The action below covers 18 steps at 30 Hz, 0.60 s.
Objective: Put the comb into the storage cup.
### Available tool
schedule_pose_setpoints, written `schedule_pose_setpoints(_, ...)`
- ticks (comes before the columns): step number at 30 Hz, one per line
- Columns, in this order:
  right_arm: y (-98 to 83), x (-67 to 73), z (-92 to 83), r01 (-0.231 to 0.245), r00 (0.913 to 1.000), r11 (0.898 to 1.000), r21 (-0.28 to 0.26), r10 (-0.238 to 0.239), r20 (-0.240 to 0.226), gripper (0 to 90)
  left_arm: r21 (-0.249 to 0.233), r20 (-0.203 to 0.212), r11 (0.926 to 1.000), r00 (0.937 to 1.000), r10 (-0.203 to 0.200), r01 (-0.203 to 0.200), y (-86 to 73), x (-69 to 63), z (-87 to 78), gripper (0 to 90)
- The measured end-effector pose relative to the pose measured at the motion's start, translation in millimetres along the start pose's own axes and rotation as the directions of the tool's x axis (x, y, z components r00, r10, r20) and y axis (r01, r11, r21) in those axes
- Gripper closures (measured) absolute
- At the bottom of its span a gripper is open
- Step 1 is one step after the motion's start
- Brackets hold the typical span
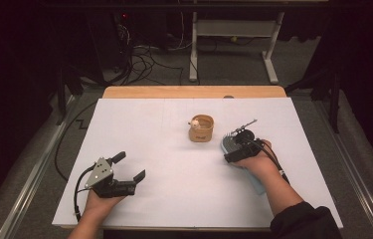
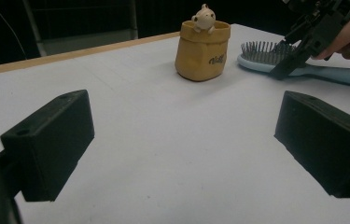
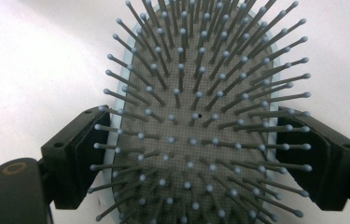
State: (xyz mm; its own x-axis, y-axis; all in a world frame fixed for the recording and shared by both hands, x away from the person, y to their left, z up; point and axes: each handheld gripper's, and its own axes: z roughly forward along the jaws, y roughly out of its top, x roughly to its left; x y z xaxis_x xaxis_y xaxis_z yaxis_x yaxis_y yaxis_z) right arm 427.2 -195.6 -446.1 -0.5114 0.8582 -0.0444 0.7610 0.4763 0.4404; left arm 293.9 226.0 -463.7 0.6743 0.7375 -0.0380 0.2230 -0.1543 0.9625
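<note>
My right tongs (image 3: 196, 158) are clamped across the light-blue hairbrush (image 3: 196, 93) head; my left tongs (image 2: 182, 144) gape apart, nothing between.

Left gripper (image 1: 133, 168) black with blocky rectangular jaws, grey three-cornered plate on top, black cable looping at lower left, right gripper (image 1: 232, 148) black, dark sleeve (image 1: 303, 219) at lower right
</note>
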Motion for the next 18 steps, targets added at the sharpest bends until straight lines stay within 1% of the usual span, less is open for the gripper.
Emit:
schedule_pose_setpoints(10, -0.1, 0.4, 0.3, -0.001, 1.0, 1.0, 0.004, 0.001, -0.001, 15.1, 0.001, 0.0, 1.0, 1.0, -0.001, 0.001, -0.1, -0.4, 0.1, 5.3)
schedule_pose_setpoints(12, 0.0, -0.6, 0.6, 0.01, 0.9999, 1.0, 0.002, -0.01, -0.006, 15.0, 0.001, 0.001, 1.0, 1.0, -0.001, 0.001, -0.2, -0.5, -0.1, 5.3)
schedule_pose_setpoints(18, 0.2, -1.2, 1.3, 0.011, 0.9999, 1.0, 0.001, -0.011, -0.01, 15.1, 0.002, 0.002, 1.0, 1.0, 0.002, -0.002, -0.2, -0.6, -0.2, 5.3)
